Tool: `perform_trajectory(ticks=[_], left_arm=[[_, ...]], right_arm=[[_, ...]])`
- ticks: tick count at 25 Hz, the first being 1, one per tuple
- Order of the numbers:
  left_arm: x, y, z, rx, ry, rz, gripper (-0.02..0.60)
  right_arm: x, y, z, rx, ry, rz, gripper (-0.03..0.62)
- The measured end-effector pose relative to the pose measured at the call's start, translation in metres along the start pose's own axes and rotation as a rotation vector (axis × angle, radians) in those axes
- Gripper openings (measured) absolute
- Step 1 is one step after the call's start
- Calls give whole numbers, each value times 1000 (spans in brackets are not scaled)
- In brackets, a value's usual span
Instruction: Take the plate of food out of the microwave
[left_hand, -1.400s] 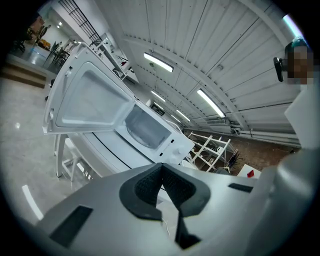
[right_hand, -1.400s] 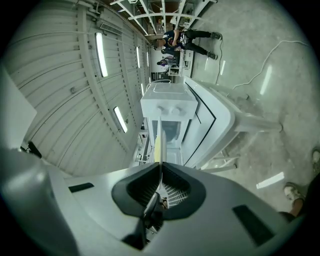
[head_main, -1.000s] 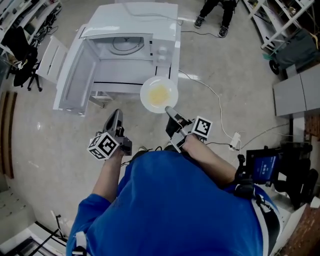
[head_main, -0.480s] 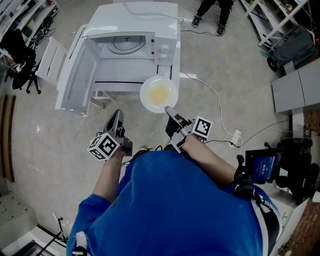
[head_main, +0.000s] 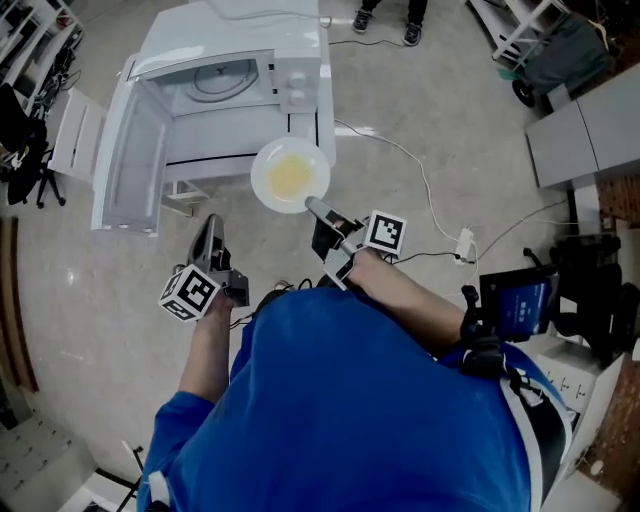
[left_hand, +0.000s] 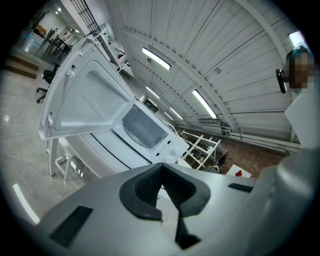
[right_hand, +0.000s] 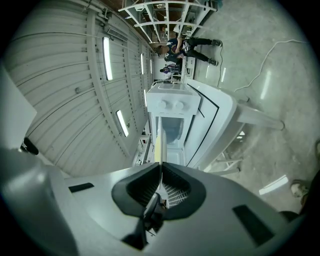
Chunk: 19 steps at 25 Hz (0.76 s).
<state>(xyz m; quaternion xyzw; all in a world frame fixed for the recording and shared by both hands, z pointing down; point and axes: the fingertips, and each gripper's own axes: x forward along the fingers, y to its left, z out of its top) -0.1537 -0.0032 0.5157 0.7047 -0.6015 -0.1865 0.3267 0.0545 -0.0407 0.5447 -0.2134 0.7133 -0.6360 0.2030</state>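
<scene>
Head view: round white plate of yellow food (head_main: 290, 176) outside the oven, carried in the air just in front of the knob side of the boxy white microwave (head_main: 250, 25), pinched at its near rim by the right gripper (head_main: 314, 207). On the microwave's left, side-hinged white door (head_main: 125, 170) swung wide open, round glass turntable (head_main: 222, 80) showing inside the cavity. Lower left of the plate and well apart from it, left gripper (head_main: 208, 232), hanging below the open door. Left gripper view: dark pads pressed together with nothing between them, pointed toward the door and cavity. Right gripper view: plate seen edge-on as a thin pale strip, clamped between the dark pads. To the right, thin white cable (head_main: 420, 185) trailing across the pale floor (head_main: 440, 100).
</scene>
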Motion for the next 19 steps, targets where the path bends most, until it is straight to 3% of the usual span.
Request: perform_trajectory(ticks=[11, 19], left_arm=[[9, -8, -1, 15, 17, -13, 9], [-8, 11, 14, 3, 7, -18, 9]], right_arm=[[1, 9, 6, -1, -7, 29, 18], [14, 11, -16, 2, -17, 18, 18]])
